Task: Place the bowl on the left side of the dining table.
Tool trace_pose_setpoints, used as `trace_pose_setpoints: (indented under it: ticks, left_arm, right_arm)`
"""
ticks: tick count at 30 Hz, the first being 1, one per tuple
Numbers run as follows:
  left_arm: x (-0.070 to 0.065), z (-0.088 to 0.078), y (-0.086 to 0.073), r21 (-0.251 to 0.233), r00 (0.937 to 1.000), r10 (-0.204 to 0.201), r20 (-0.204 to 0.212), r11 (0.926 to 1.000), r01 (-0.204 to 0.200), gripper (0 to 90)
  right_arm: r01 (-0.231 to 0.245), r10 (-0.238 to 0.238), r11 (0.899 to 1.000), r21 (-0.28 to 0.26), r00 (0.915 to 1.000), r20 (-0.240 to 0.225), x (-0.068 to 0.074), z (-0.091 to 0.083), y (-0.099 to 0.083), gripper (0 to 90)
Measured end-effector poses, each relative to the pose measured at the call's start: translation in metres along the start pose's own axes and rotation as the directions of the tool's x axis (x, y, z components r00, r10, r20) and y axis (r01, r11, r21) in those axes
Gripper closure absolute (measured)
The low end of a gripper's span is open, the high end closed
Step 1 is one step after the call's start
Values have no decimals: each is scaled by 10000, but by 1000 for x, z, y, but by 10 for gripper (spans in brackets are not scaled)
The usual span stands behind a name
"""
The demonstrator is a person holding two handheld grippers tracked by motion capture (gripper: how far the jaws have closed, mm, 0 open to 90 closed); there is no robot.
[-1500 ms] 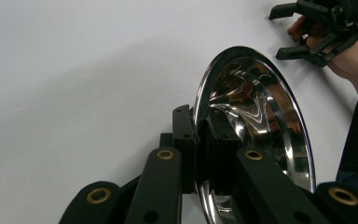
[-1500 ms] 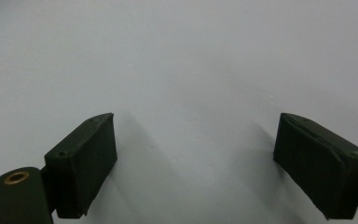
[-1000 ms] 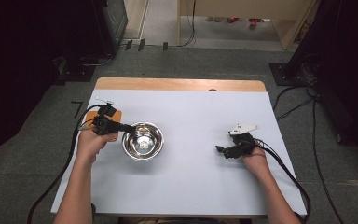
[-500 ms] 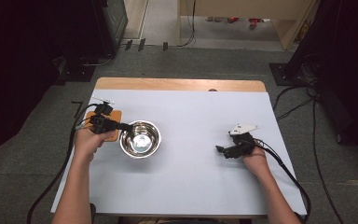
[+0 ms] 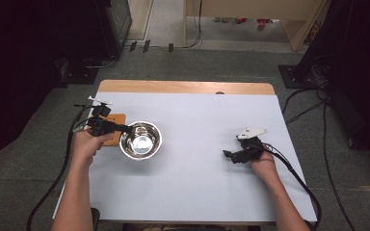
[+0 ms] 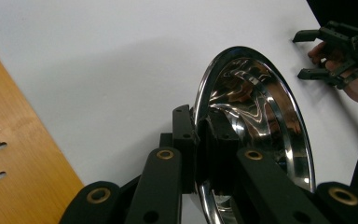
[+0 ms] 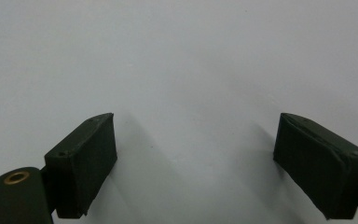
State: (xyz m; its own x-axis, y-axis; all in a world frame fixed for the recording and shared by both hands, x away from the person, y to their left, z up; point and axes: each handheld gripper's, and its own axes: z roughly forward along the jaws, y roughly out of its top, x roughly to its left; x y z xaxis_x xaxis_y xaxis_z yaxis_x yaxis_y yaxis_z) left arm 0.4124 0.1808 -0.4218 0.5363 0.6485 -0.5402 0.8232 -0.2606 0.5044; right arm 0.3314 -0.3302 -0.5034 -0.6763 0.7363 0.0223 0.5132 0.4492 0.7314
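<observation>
At the left of the pale grey surface (image 5: 197, 183), the left tool (image 5: 123, 128) is clamping the near-left rim of the shiny round steel bowl (image 5: 141, 140), beside a flat orange wooden board (image 5: 117, 124). At the right, the right tool (image 5: 227, 155) is resting with jaws apart, holding nothing. Such a thin rim grip is risking slippage: the bowl could pivot and drop if lifted quickly.

In the left gripper view, we see the bowl (image 6: 256, 121) cut off at the bottom edge, with its near rim hidden between the pads of the left gripper (image 6: 204, 154). The wooden board (image 6: 14, 154) runs off the left and bottom edges there, and in the high view the left hand (image 5: 87, 144) covers part of it. In the right gripper view, the right gripper (image 7: 193, 163) is cut off at the bottom corners.
</observation>
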Motion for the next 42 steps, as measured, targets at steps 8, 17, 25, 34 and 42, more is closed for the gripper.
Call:
trace_pose_setpoints:
  ticks: [8,17,25,34,42]
  left_arm:
    - [5,-5,-1,-104,9999,-130,-69,9999,130,855]
    - [18,-13,-4,-285,9983,-548,-193,9981,542,855]
    - [27,-21,-6,-498,9964,-803,-285,9956,788,855]
    - [39,-28,-7,-561,9940,-1021,-393,9934,998,855]
    - [47,-33,-8,-670,9904,-1236,-621,9906,1194,855]
  right_arm:
    - [-14,14,10000,-6,10000,0,0,0,0,126]
    - [-15,15,10000,-8,10000,0,0,0,0,126]
    - [2,-2,10000,-3,10000,3,0,0,0,126]
    - [-8,8,10000,-10,10000,2,0,0,0,126]
    - [-11,11,10000,-7,10000,1,0,0,0,126]
